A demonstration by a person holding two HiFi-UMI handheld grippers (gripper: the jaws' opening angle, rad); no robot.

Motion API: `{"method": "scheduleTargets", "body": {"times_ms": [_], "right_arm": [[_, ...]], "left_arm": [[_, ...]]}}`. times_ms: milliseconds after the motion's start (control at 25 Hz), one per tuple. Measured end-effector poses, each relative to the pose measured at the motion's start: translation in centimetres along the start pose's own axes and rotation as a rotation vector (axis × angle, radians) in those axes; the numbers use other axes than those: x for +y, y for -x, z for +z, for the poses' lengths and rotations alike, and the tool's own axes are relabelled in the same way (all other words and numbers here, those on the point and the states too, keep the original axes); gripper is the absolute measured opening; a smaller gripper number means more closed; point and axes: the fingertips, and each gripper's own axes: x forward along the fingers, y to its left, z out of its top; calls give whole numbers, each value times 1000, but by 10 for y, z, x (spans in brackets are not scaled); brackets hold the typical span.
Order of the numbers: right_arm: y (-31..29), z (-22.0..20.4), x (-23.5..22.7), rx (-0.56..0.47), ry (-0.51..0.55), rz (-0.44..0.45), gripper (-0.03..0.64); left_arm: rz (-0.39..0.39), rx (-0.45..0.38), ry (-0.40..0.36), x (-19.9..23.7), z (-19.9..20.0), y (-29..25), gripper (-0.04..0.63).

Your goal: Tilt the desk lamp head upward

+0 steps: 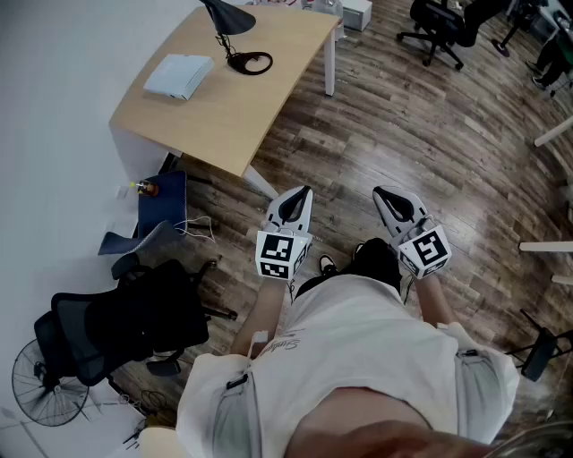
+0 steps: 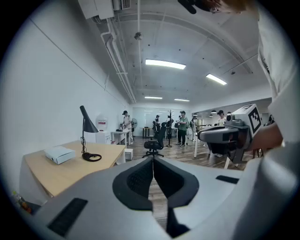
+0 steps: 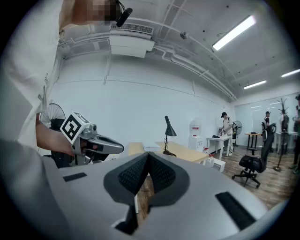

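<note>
Open-plan office with wood-plank floor; pale wooden surface (image 1: 242,116) against the white wall, well ahead of both tools. Left gripper (image 1: 299,195) with jaws pressed together tip to tip, nothing between them; right gripper (image 1: 385,193) likewise clenched and empty. Both held low before the torso over bare floor, side by side, pointing toward the surface. Desk lamp (image 1: 231,36) near the far end of the surface: black, ring base (image 1: 251,63) flat on the wood, thin stem (image 2: 83,140) upright, cone head (image 1: 228,15) opening steeply downward. White box (image 1: 179,76) near the base, not touching it. Judged stage: approach, no contact yet. For a clean tilt: close the distance first, spread one pair of jaws before arrival, take the cone near its lower rim, then swing it slowly upward about its joint with the stem. If the probably light lamp tips or slides, pin the ring base with the other gripper.
</note>
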Motion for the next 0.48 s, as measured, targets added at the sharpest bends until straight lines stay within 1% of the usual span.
{"method": "scheduleTargets", "body": {"times_ms": [280, 480], "right_arm": [[-19, 8, 1, -13, 18, -8, -5], [-21, 11, -6, -18, -18, -36, -5]], "left_arm": [[14, -8, 36, 21, -6, 0, 17], [-18, -25, 106, 24, -4, -10, 17]]}}
